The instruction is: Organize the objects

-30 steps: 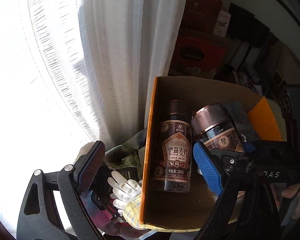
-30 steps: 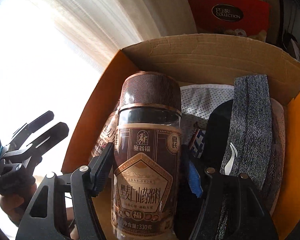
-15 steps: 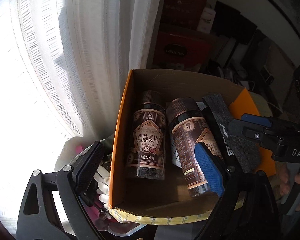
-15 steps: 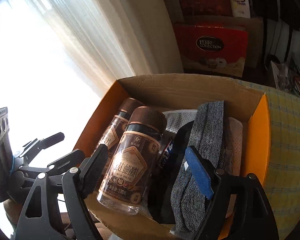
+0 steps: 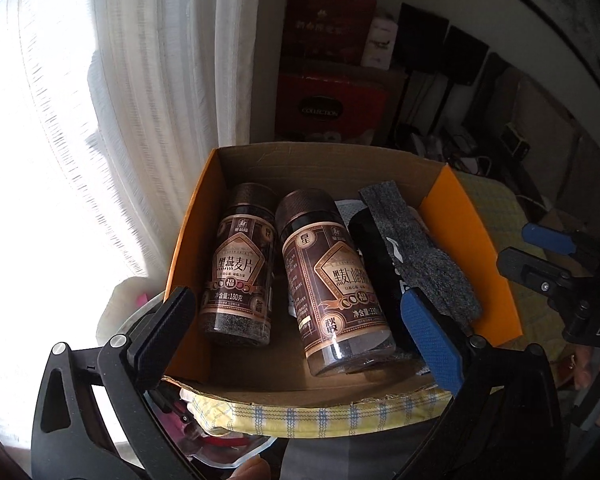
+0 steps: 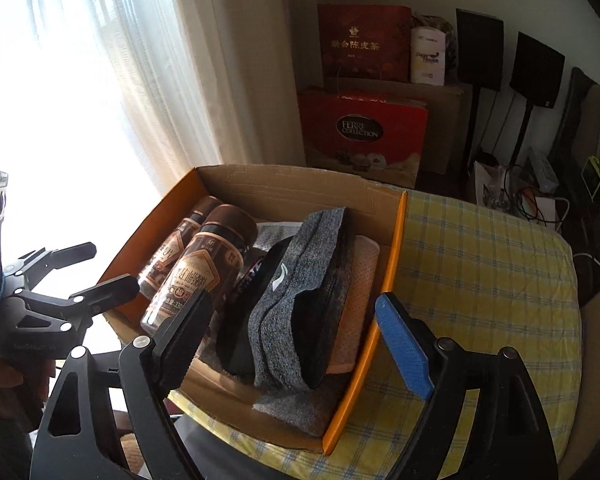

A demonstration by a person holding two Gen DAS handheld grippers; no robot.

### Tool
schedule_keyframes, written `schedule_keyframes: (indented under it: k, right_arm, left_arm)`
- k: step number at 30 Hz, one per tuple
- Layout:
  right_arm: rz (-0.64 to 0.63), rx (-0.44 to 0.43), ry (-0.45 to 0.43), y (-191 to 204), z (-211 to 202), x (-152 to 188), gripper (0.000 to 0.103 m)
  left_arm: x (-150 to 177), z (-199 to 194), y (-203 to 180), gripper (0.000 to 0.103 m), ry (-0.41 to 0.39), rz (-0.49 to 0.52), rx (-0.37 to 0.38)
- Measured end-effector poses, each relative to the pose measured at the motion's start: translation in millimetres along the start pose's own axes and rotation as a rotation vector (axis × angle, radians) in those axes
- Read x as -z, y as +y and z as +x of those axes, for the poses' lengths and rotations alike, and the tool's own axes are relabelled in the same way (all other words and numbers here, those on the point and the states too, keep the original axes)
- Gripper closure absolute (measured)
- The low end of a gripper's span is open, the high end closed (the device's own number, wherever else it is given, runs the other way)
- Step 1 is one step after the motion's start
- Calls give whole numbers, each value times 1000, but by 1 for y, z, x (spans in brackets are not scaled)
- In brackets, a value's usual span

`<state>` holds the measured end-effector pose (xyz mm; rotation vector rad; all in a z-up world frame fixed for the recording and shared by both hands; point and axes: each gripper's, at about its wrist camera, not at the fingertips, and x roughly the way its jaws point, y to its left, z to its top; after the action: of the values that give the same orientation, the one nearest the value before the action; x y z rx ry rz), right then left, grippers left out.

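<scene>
Looked to be at the tail end of a drop-off, judging by the layout. Found both brown jars lying inside the cardboard box [image 5: 324, 152]: small jar [image 5: 240, 264] against the left wall, big jar [image 5: 336, 280] just beside it, grey fabric strip [image 5: 420, 252] and a black item [image 5: 376, 248] packed in to the right.

Had the left gripper [image 5: 300, 336] spread wide over the box, with jaws just been opening and nothing pinched between the pads. Same deal for the right gripper [image 6: 292, 328]: spread, jaws just been opening, holding nothing.

Probably needed next to hunt down any leftover loose item outside the box and line up on it.

Couldn't make out the clutter below the box's near-left corner, half hidden behind the left finger. Couldn't identify the black item either, mostly buried under the grey strip. Lost the whole window [image 5: 40, 160] side to glare.
</scene>
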<state>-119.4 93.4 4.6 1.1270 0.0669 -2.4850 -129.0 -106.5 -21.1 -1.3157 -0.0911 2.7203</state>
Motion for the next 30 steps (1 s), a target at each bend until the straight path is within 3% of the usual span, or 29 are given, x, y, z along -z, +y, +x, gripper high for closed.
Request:
schedule_keyframes:
  k: [7,16,22,30]
  right_arm:
    - [20,44,-58,-11,-29,18,1]
    - [57,143,-108,-35,-62,45,1]
    - [73,224,-142,-49,-77,62,1]
    - [111,268,-161,-58,-95,89,1]
  left_arm:
    - [14,-7,-16,0,17,6,30]
    - [21,-19,-36,0,-36,-13,35]
    - [31,-26,-48,0,-99,-29,-31]
    - [54,-31,-67,0,-90,-39,8]
